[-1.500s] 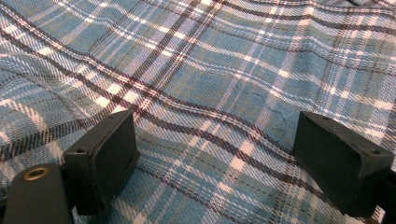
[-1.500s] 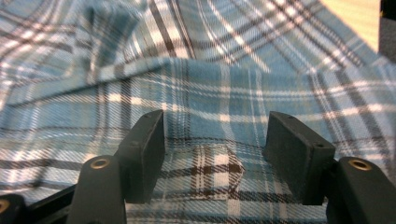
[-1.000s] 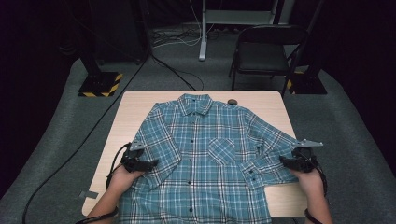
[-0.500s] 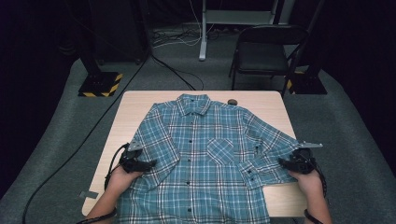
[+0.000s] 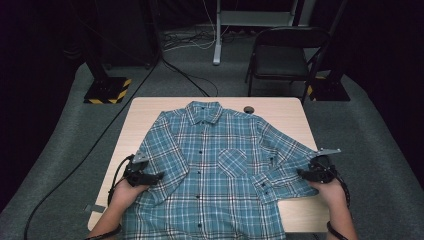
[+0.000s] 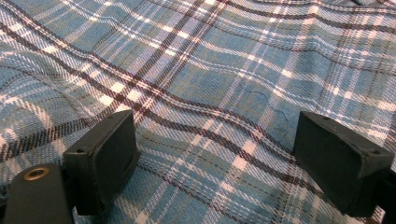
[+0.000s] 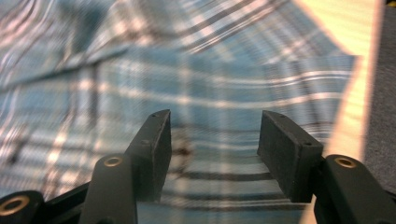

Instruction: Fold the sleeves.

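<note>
Plaid shirt [image 5: 215, 170] flat, centred on table [image 5: 290, 112]. Left gripper [image 5: 152, 176] and right gripper [image 5: 302, 173] jaws apart over sleeves, near edge. Risk: pinching one layer, bunching fabric.

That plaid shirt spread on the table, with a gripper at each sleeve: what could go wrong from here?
Both grippers are open over cloth. The left gripper sits where the sleeve overlaps the plaid shirt body, so it might pinch both layers. The right gripper is near the table edge; a tug could drag the sleeve off. The small dark object by the collar could get swept away.
</note>
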A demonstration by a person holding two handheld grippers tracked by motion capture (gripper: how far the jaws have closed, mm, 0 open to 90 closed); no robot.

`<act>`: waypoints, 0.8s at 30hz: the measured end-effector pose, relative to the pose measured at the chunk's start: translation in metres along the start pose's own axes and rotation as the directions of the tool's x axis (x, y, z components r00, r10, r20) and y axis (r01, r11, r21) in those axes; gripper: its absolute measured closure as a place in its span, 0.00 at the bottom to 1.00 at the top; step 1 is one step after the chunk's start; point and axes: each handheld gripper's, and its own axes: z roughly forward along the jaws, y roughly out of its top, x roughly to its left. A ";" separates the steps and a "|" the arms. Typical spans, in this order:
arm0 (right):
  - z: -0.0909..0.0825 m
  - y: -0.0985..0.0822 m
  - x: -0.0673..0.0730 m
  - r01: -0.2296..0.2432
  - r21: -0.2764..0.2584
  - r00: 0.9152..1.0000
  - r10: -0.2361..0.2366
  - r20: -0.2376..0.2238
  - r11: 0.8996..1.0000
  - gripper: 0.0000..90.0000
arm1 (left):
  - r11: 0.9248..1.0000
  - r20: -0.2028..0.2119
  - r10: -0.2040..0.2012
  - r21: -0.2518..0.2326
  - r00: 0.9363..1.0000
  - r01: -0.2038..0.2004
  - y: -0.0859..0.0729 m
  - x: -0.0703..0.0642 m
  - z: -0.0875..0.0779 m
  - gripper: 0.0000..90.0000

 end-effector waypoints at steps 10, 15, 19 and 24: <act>0.009 0.001 -0.014 -0.062 -0.050 0.995 0.066 0.078 0.997 0.52 | 1.000 -0.006 0.000 -0.001 1.000 0.000 0.000 -0.001 0.000 0.15; 0.016 0.005 -0.019 -0.080 -0.032 0.992 0.083 0.096 0.996 0.55 | 1.000 -0.013 -0.001 -0.002 1.000 0.001 0.000 -0.001 0.000 0.14; 0.022 0.012 -0.024 -0.074 -0.019 0.991 0.076 0.113 0.997 0.54 | 1.000 -0.014 -0.001 -0.002 1.000 0.001 0.000 -0.001 0.000 0.14; 0.024 0.018 -0.033 -0.060 -0.004 0.988 0.060 0.144 0.998 0.55 | 1.000 -0.017 -0.003 -0.003 1.000 0.003 -0.001 -0.002 0.000 0.14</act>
